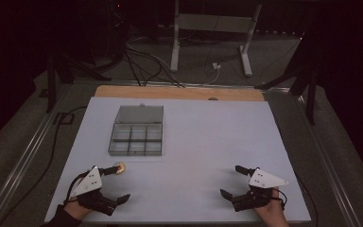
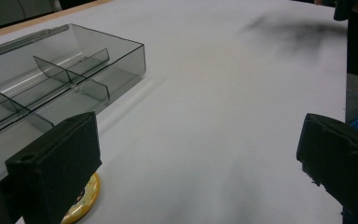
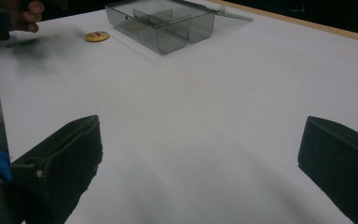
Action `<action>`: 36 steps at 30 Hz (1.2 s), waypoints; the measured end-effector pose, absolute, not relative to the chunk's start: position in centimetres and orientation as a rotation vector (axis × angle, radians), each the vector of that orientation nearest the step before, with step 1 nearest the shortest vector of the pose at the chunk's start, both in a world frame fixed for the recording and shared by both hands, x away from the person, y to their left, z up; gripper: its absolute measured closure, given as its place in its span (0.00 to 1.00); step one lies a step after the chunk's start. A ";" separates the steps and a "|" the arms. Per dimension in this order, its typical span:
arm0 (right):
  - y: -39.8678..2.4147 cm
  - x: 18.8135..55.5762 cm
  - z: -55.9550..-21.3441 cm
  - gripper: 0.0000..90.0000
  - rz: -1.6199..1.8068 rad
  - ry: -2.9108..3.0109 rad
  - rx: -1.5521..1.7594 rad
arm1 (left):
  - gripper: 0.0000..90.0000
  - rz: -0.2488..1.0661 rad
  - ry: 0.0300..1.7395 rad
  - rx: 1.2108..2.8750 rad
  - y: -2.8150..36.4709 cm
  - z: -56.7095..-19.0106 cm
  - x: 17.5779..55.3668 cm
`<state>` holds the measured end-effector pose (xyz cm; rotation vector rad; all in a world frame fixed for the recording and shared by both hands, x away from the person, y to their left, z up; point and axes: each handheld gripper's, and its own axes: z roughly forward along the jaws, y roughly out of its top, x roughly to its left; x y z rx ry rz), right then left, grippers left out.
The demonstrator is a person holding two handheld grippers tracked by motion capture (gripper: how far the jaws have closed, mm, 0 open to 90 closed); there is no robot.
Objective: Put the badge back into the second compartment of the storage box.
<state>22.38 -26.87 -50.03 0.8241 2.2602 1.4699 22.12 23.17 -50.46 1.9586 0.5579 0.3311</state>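
Observation:
A small round yellow badge lies flat on the white board, a little in front of a clear grey compartment box whose lid lies open behind it. My left gripper is open at the near left. Its far jaw tip sits right beside the badge, and whether they touch I cannot tell. In the left gripper view the badge peeks out from under the left jaw, with the box beyond. My right gripper stands open at the near right with nothing between its fingers. The right gripper view shows the badge and box far off.
The board rests on a wooden table with metal rails at both sides. Cables and a white frame stand on the dark floor behind. A hand holding the other gripper is at the top left of the right gripper view.

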 end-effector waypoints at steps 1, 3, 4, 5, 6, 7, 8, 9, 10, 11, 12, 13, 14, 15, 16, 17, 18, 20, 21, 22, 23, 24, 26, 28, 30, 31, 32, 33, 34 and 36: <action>-26.9 22.4 -50.1 0.00 1.473 2.256 0.828 | 0.00 0.331 0.558 1.959 23.2 -50.5 22.1; -26.8 22.4 -50.2 0.00 1.467 2.257 0.840 | 0.00 0.324 0.555 1.966 23.1 -50.5 22.1; -26.8 22.4 -50.3 0.00 1.457 2.264 0.837 | 0.00 0.321 0.552 1.967 23.0 -50.5 22.1; -26.7 22.4 -50.3 0.00 1.447 2.269 0.831 | 0.00 0.319 0.550 1.968 23.0 -50.5 22.1; -26.7 22.4 -50.3 0.00 1.442 2.276 0.828 | 0.00 0.320 0.551 1.968 23.0 -50.5 22.1; -26.6 22.4 -50.4 0.00 1.438 2.280 0.828 | 0.00 0.320 0.551 1.968 23.0 -50.5 22.1; -26.6 22.4 -50.3 0.00 1.438 2.283 0.828 | 0.00 0.317 0.549 1.970 23.0 -50.5 22.1; -26.5 22.4 -50.3 0.00 1.443 2.285 0.824 | 0.00 0.315 0.544 1.972 23.0 -50.4 22.1; -26.5 22.4 -50.3 0.00 1.444 2.285 0.817 | 0.00 0.315 0.544 1.972 23.0 -50.4 22.1; -26.5 22.4 -50.2 0.00 1.445 2.283 0.817 | 0.00 0.306 0.539 1.972 22.9 -50.3 22.0; -26.5 22.4 -50.2 0.00 1.448 2.280 0.818 | 0.00 0.304 0.534 1.977 22.9 -50.3 22.0; -26.5 22.4 -50.1 0.00 1.452 2.276 0.813 | 0.00 0.303 0.527 1.982 22.8 -50.2 21.9; -26.4 22.4 -50.0 0.00 1.465 2.264 0.812 | 0.00 0.299 0.517 1.985 22.8 -50.0 21.8; -26.5 22.3 -49.9 0.00 1.477 2.251 0.810 | 0.00 0.301 0.508 1.986 22.7 -49.9 21.7; -26.5 22.3 -49.8 0.00 1.484 2.241 0.810 | 0.00 0.295 0.502 1.984 22.7 -49.7 21.7; -26.5 22.3 -49.6 0.00 1.495 2.229 0.814 | 0.00 0.295 0.502 1.984 22.7 -49.7 21.7; -26.5 22.2 -49.6 0.00 1.508 2.222 0.812 | 0.00 0.291 0.492 1.979 22.6 -49.4 21.6; -26.5 22.2 -49.5 0.00 1.506 2.213 0.809 | 0.00 0.286 0.476 1.974 22.4 -49.0 21.5; -26.5 22.1 -49.5 0.00 1.509 2.211 0.812 | 0.00 0.288 0.473 1.971 22.4 -48.8 21.5; -26.5 22.1 -49.4 0.00 1.511 2.206 0.812 | 0.00 0.288 0.473 1.971 22.4 -48.8 21.5; -26.5 22.1 -49.4 0.00 1.511 2.203 0.814 | 0.00 0.290 0.471 1.967 22.4 -48.6 21.6; -26.5 22.1 -49.4 0.00 1.513 2.200 0.811 | 0.00 0.290 0.470 1.961 22.4 -48.4 21.6; -26.6 22.0 -49.3 0.00 1.517 2.194 0.808 | 0.00 0.296 0.469 1.953 22.5 -48.1 21.6; -26.6 22.0 -49.3 0.00 1.520 2.190 0.809 | 0.00 0.293 0.481 1.939 22.5 -47.8 21.7; -26.6 22.0 -49.3 0.00 1.520 2.188 0.812 | 0.00 0.291 0.484 1.931 22.5 -47.6 21.7; -26.6 22.0 -49.3 0.00 1.520 2.188 0.812 | 0.00 0.293 0.487 1.926 22.5 -47.5 21.7; -26.6 22.0 -49.3 0.00 1.523 2.186 0.815 | 0.00 0.301 0.494 1.918 22.5 -47.3 21.8; -26.6 22.1 -49.3 0.00 1.528 2.185 0.819 | 0.00 0.299 0.500 1.913 22.5 -47.2 21.8; -26.6 22.1 -49.3 0.00 1.527 2.186 0.818 | 0.00 0.300 0.504 1.909 22.5 -47.1 21.9; -26.5 22.1 -49.3 0.00 1.524 2.188 0.815 | 0.00 0.307 0.516 1.905 22.5 -46.9 21.9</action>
